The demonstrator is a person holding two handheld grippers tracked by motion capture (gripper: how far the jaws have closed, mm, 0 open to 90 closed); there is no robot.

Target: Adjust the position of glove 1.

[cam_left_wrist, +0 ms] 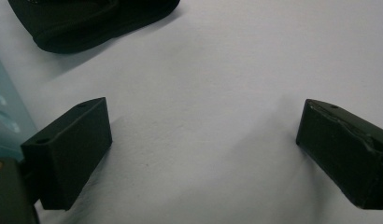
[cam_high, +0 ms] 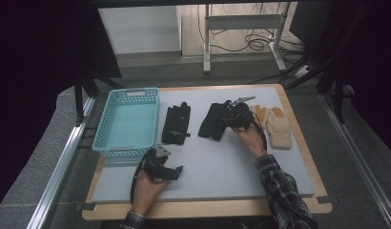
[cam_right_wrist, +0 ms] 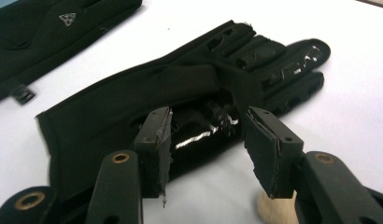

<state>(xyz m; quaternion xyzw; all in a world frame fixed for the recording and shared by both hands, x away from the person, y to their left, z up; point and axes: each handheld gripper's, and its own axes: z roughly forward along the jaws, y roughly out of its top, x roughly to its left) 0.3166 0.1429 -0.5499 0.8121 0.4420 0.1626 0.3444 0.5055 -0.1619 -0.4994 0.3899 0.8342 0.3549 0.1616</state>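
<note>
Right gripper [cam_right_wrist: 206, 149] poised over a black glove [cam_right_wrist: 180, 93] lying flat near the middle of the grey table [cam_high: 222, 162], jaws half parted on either side of the glove's edge, pads not yet pressing it. Left gripper [cam_left_wrist: 203, 154] released, jaws wide over bare table beside the turquoise basket [cam_high: 128, 123]. A second black glove [cam_high: 177, 123] and a beige glove [cam_high: 275, 126] flank the first.

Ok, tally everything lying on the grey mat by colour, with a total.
Black gloves: 2, the left black glove and the right black glove
Cream gloves: 2, lying as one cream pair
Turquoise basket: 1
Total: 5 things
</note>
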